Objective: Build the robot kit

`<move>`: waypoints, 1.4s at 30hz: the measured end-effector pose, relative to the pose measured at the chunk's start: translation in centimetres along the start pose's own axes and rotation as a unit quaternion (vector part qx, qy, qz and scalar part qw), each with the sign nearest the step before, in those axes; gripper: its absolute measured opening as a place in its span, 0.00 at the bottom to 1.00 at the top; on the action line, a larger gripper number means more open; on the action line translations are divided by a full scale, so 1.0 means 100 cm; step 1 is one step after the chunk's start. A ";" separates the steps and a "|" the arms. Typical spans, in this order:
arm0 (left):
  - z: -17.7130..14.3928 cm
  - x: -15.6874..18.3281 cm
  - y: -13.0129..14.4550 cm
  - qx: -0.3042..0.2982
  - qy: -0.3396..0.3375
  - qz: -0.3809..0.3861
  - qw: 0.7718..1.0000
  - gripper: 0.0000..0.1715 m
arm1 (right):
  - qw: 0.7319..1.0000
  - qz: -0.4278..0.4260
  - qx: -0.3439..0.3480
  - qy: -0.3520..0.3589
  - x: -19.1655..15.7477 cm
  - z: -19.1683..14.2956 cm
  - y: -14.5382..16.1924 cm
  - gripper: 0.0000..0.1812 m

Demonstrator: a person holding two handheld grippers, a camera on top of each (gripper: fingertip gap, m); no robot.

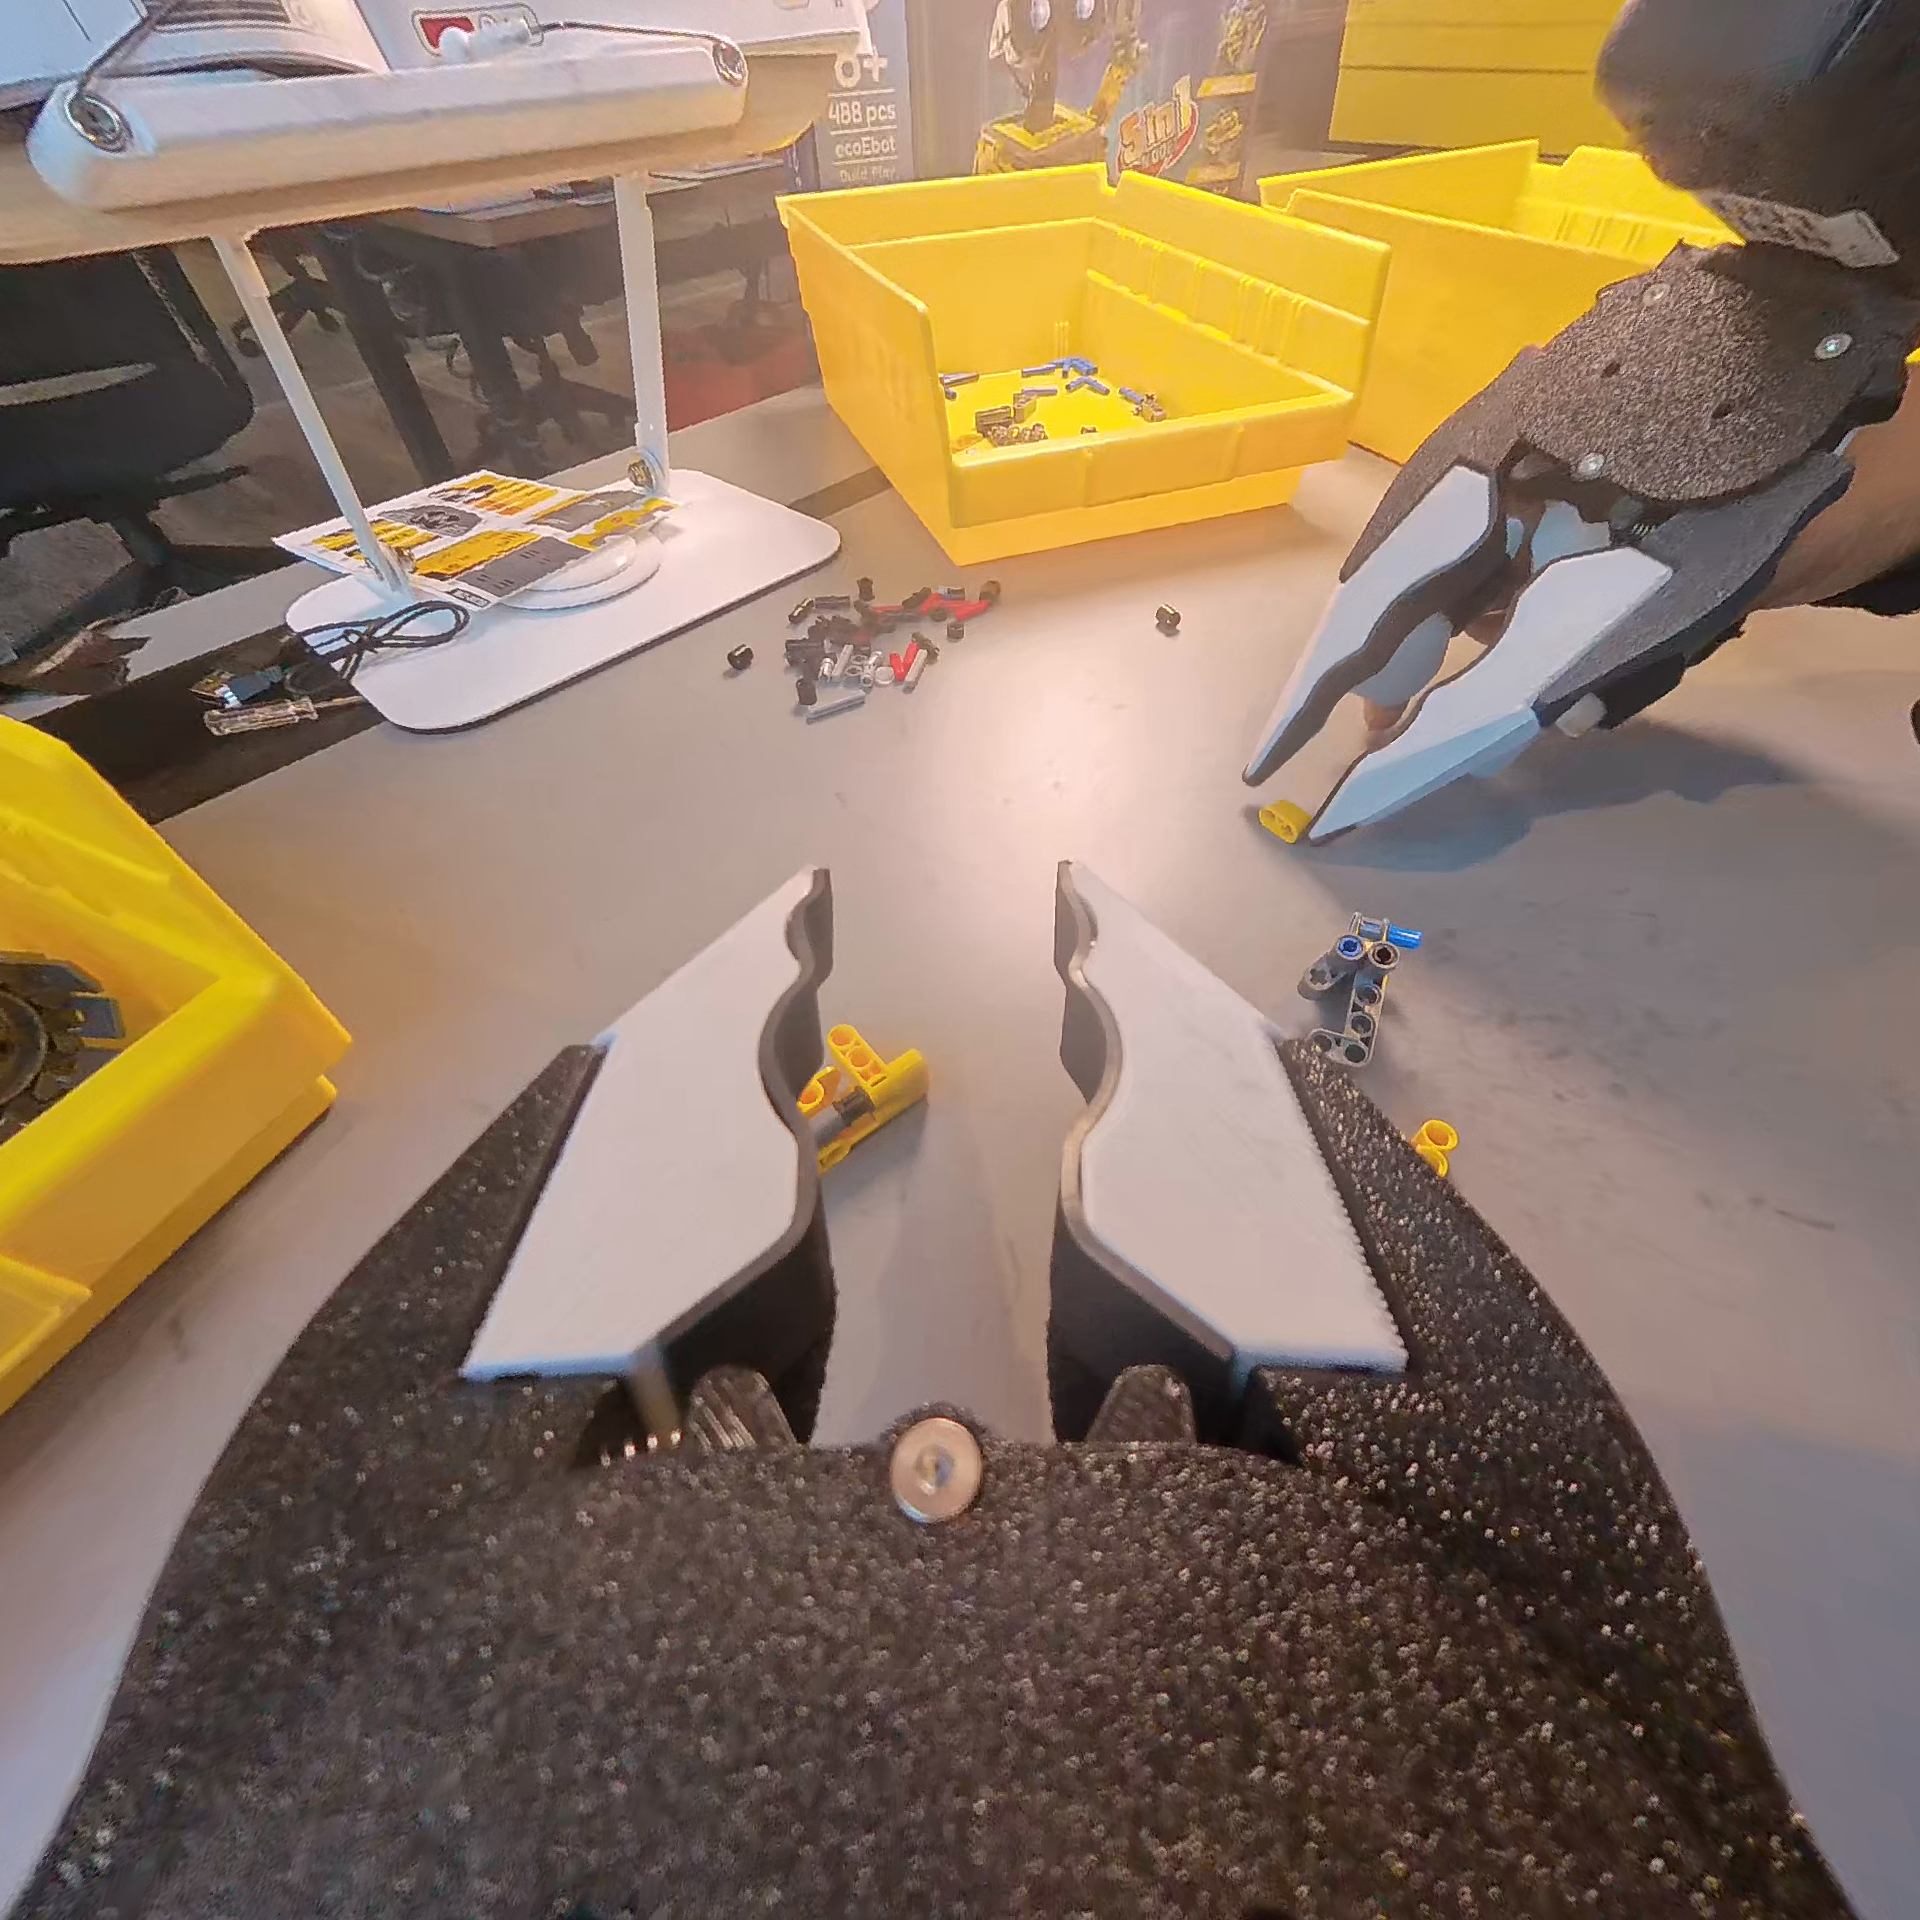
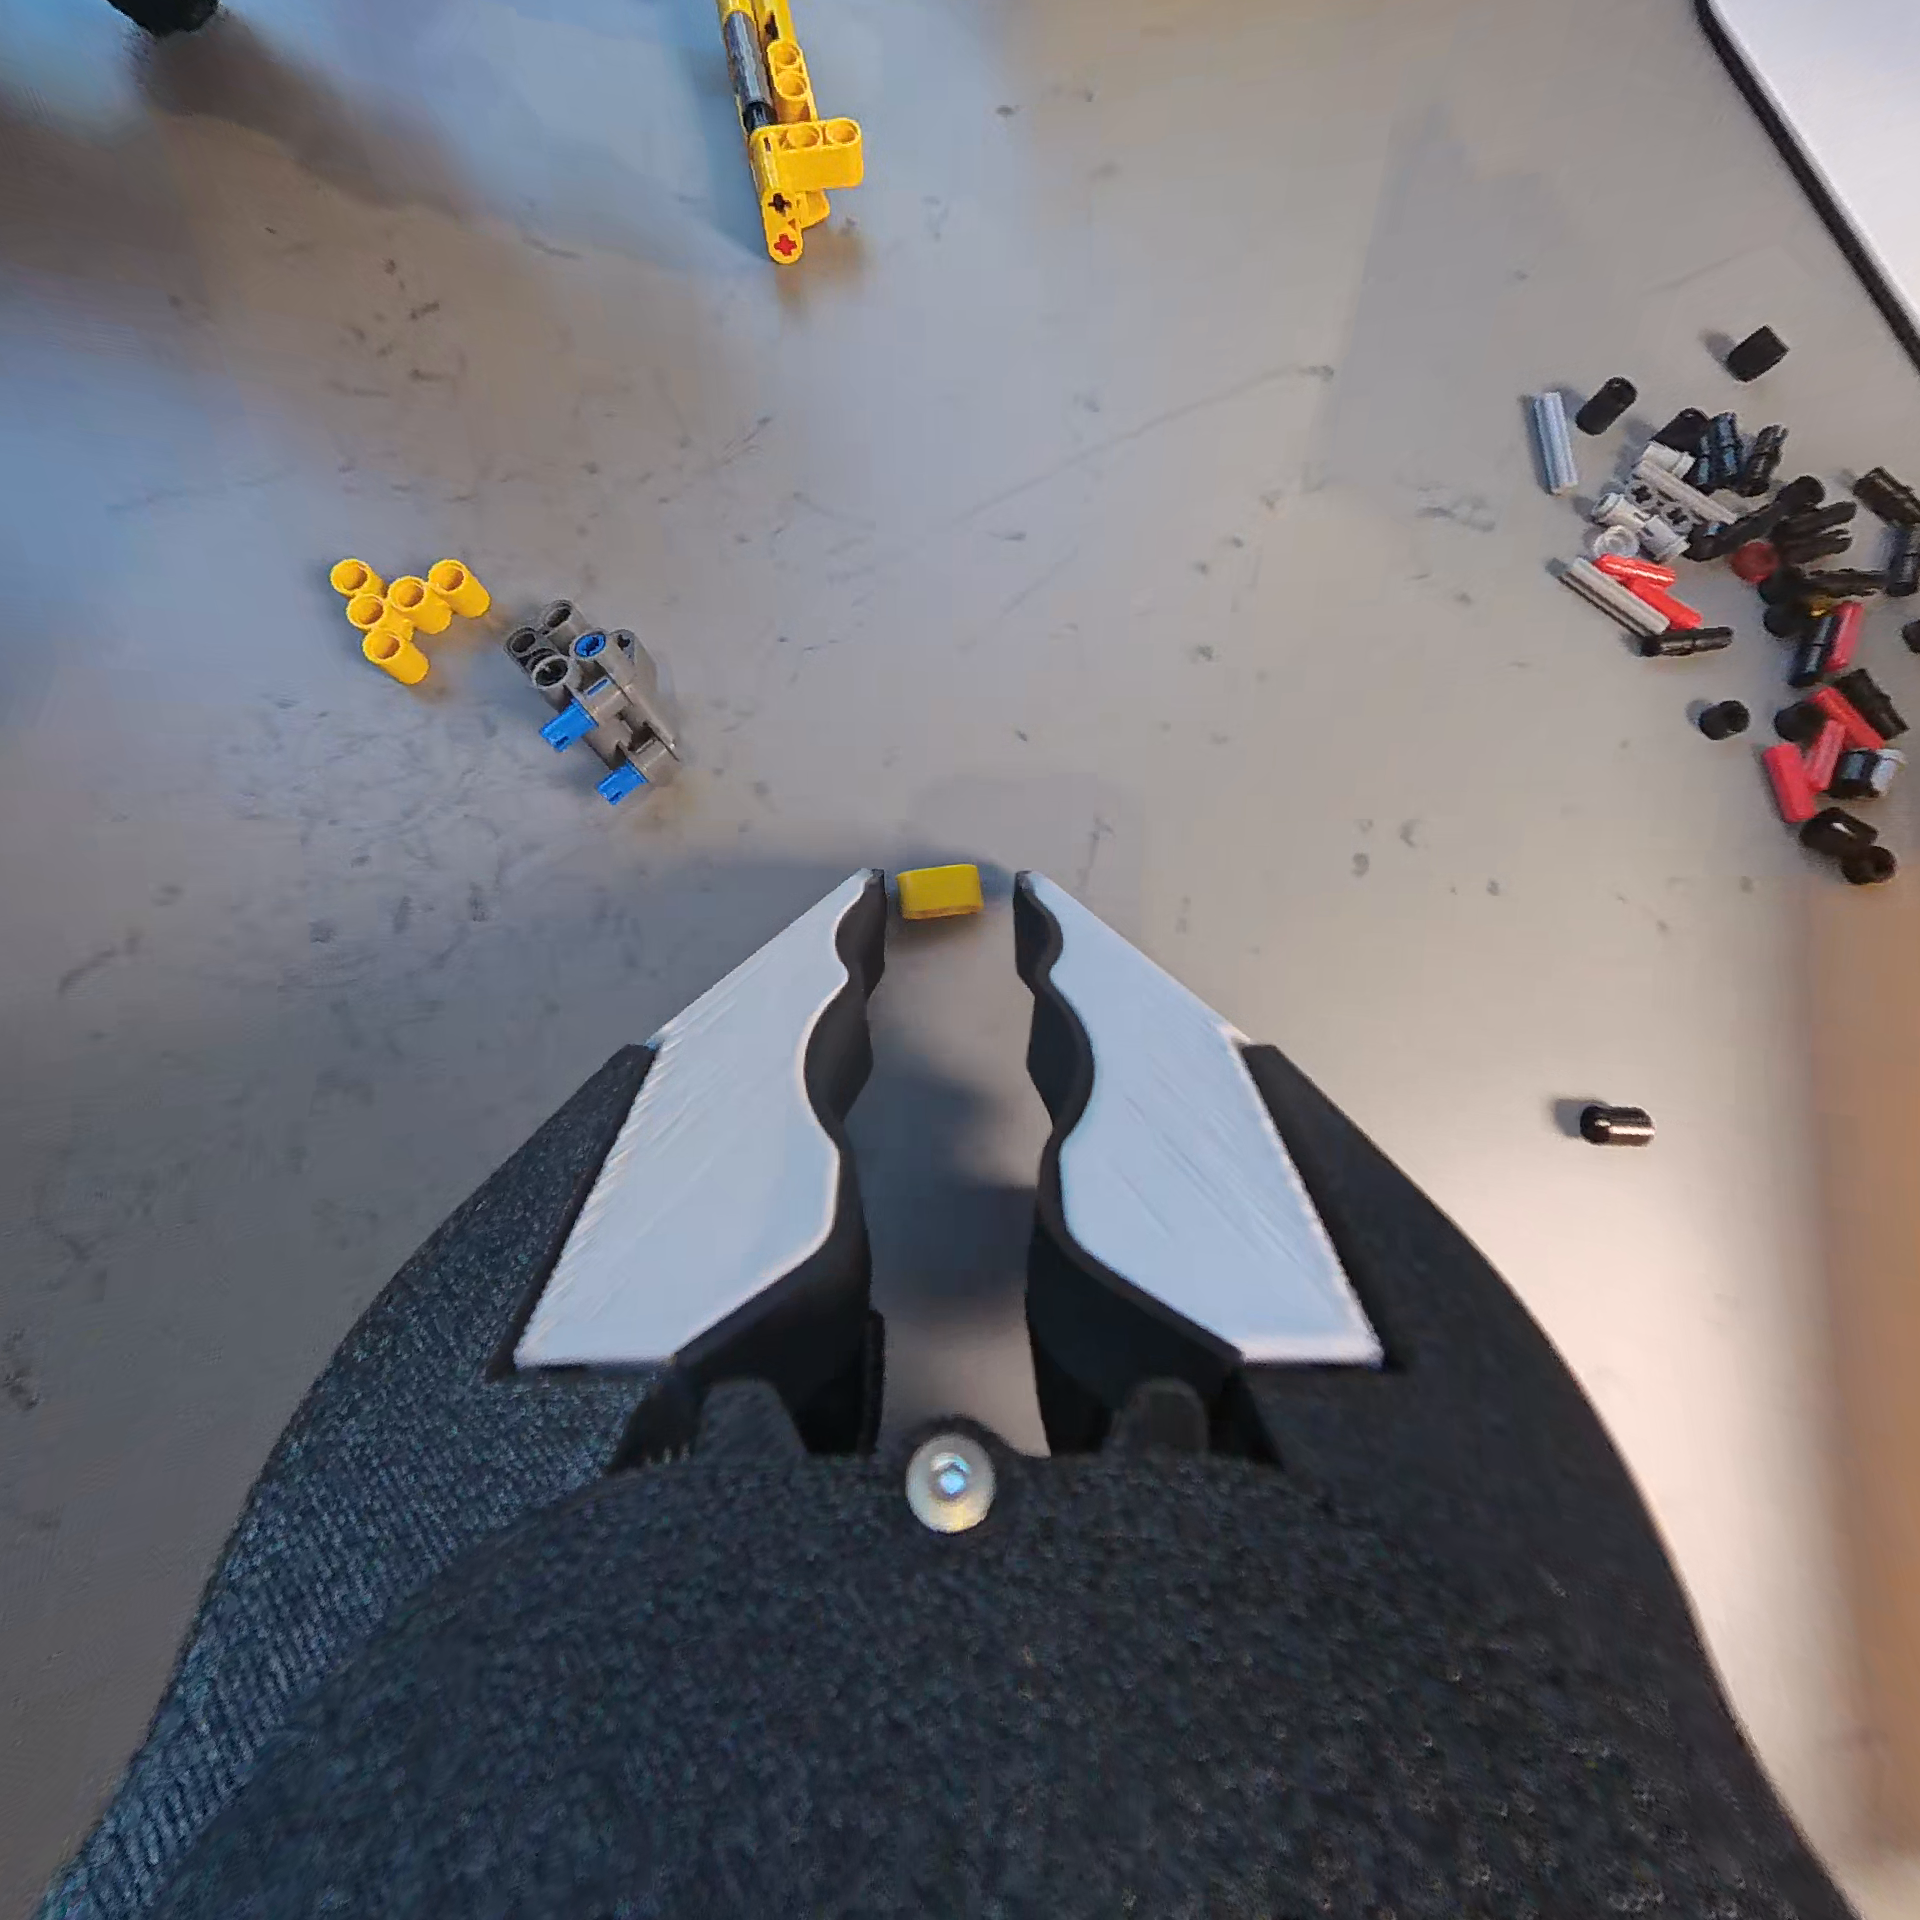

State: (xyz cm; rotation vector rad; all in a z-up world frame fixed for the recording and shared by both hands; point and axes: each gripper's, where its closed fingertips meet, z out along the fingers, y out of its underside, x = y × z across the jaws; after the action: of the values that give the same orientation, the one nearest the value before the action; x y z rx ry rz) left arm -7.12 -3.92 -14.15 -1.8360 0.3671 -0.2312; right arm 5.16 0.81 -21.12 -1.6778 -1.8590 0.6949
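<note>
Yellow plastic beam assembly (image 1: 868, 1091): part hidden behind left gripper (image 1: 943, 904) finger; top cut off in right wrist view. Small yellow plastic connector (image 1: 1434, 1145): mostly occluded. Yellow plastic bin, left (image 1: 156, 1039): cropped, dark contents indistinct. Mixed pin heap (image 2: 1766, 592): cut by right edge.

An office turned hobby workshop: office chairs (image 1: 94, 395) and desks (image 1: 208, 223) stand far beyond the left hand-held gripper (image 1: 940, 894), with yellow parts bins (image 1: 1081, 353), a construction-toy box (image 1: 1091, 83) and loose building pieces (image 1: 873, 644) on the grey surface (image 1: 623, 831) ahead.
</note>
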 end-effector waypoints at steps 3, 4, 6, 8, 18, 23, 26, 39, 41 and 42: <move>0.000 0.000 0.000 0.000 -0.001 0.002 1.000 0.24 | 0.999 0.009 0.038 0.017 0.009 -0.013 -0.009 0.15; 0.000 0.000 0.000 0.000 -0.001 0.002 1.000 0.24 | 0.998 0.013 0.057 0.033 0.018 -0.022 -0.015 0.15; 0.000 0.000 0.000 0.000 -0.002 0.001 1.000 0.24 | 0.992 0.022 0.102 0.077 0.039 -0.050 -0.027 0.15; 0.000 0.000 0.000 0.001 -0.003 0.001 1.000 0.24 | 0.979 0.035 0.151 0.131 0.064 -0.089 -0.038 0.15; 0.001 0.001 0.000 -0.001 -0.002 0.003 1.000 0.24 | 0.885 0.109 0.182 0.414 0.179 -0.269 0.009 0.14; 0.002 0.003 0.001 -0.004 0.002 0.006 1.000 0.24 | 0.888 0.212 0.026 0.406 0.246 -0.284 0.117 0.14; 0.002 0.004 0.001 -0.005 0.001 0.011 1.000 0.24 | 0.895 0.273 -0.041 0.351 0.266 -0.260 0.172 0.13; 0.006 0.005 0.006 -0.023 -0.016 0.046 0.999 0.24 | 0.901 0.337 -0.101 0.253 0.287 -0.215 0.228 0.08; 0.007 0.006 0.007 -0.028 -0.017 0.054 0.998 0.24 | 0.902 0.341 -0.101 0.244 0.286 -0.212 0.228 0.09; 0.008 0.006 0.008 -0.029 -0.019 0.056 0.998 0.24 | 0.902 0.347 -0.099 0.238 0.284 -0.209 0.228 0.09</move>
State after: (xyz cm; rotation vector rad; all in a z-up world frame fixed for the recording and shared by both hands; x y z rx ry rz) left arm -6.41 -3.66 -15.14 -1.8682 0.4538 -0.1097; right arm 33.63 31.71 -20.25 -2.4111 -0.9988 0.2966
